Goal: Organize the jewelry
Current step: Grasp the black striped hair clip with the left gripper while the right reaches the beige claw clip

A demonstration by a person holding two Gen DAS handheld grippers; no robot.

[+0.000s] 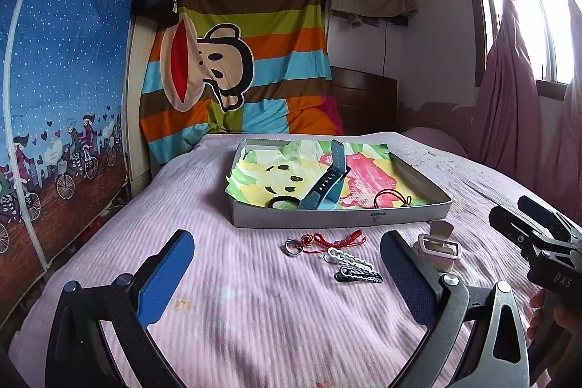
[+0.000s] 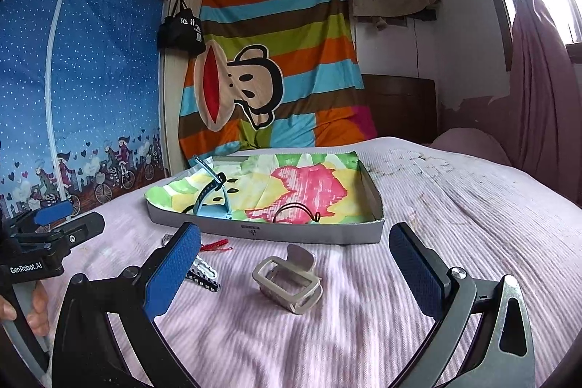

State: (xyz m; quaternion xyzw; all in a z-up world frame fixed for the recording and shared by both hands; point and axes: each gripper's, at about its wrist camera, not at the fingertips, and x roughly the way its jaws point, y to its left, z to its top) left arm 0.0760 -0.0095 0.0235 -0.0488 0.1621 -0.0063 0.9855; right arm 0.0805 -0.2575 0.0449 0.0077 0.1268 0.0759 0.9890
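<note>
"GenRobot.AI" is printed on the left gripper (image 2: 54, 217); "DAS" shows on the right gripper (image 1: 523, 224). Both have jaws spread wide, holding nothing. On a pink bed (image 1: 218, 315), a ring (image 1: 292, 247), red cord (image 1: 338, 239), two clips (image 1: 349, 257) and a metal clasp (image 2: 289, 280) lie before a shallow box (image 1: 342, 217) holding a blue watch (image 1: 323, 190).
</note>
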